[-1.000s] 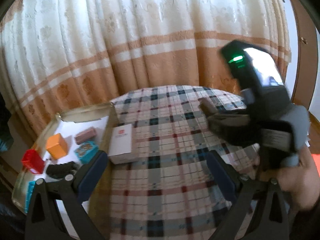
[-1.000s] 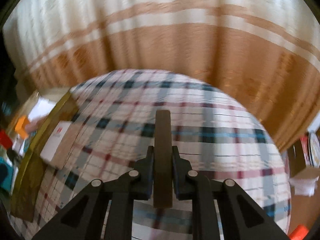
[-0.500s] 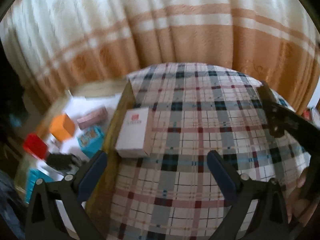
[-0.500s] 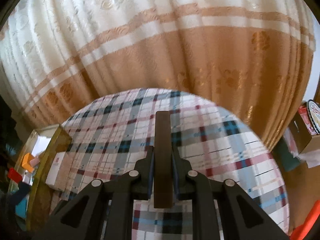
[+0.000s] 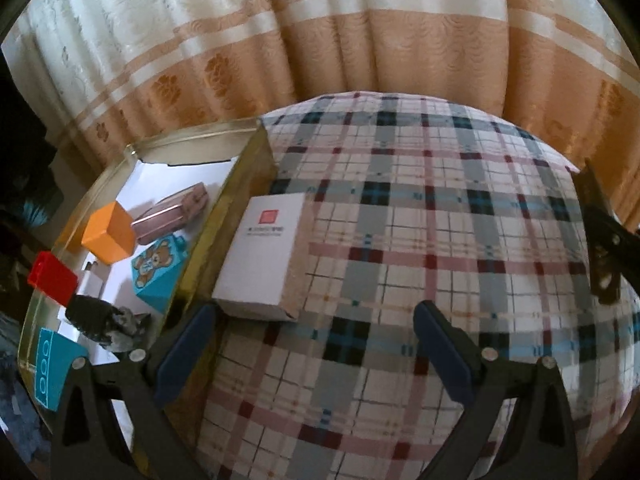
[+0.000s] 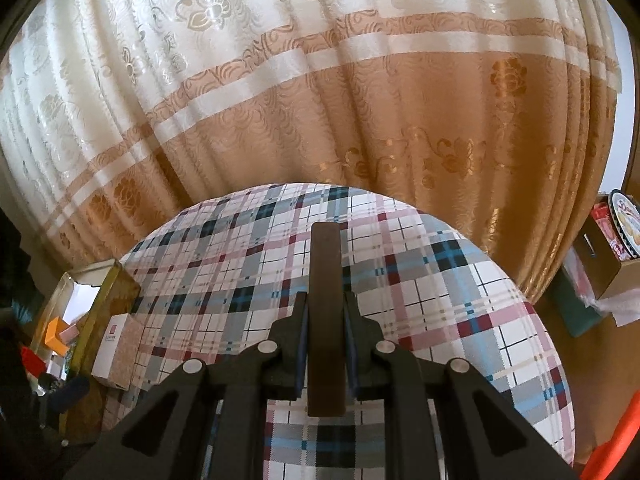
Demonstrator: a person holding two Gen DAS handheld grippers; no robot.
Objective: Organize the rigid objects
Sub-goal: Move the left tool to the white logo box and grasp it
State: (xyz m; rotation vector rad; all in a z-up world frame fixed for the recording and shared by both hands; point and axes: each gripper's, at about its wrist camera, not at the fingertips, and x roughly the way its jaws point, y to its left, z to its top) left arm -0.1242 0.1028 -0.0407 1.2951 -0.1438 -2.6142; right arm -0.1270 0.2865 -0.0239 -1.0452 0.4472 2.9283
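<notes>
The right tongs are closed tight on a flat dark brown slab, which stands on edge between the pads and juts forward toward 12 o'clock over the plaid-covered desk. The left tongs are spread wide and hold nothing; just beyond the left pad, at about 11 o'clock, a white box with a red square lies against the outer wall of a gold-rimmed tray.

Inside the tray, at 9 to 10 o'clock, an orange cube, a pink case, a teal bear block, a red block and a dark object are seen on a white liner.

The step in hand is judged to be the collecting of loose items into the tray: the slab is carried, the white box is not yet gripped. The next move would call for the left tongs to be lowered around the box's short sides, clear of the tray wall, before closing.

The desk is otherwise bare plaid cloth. A cream and tan curtain hangs behind it, and a cardboard box with a tin is seen at 3 o'clock.
</notes>
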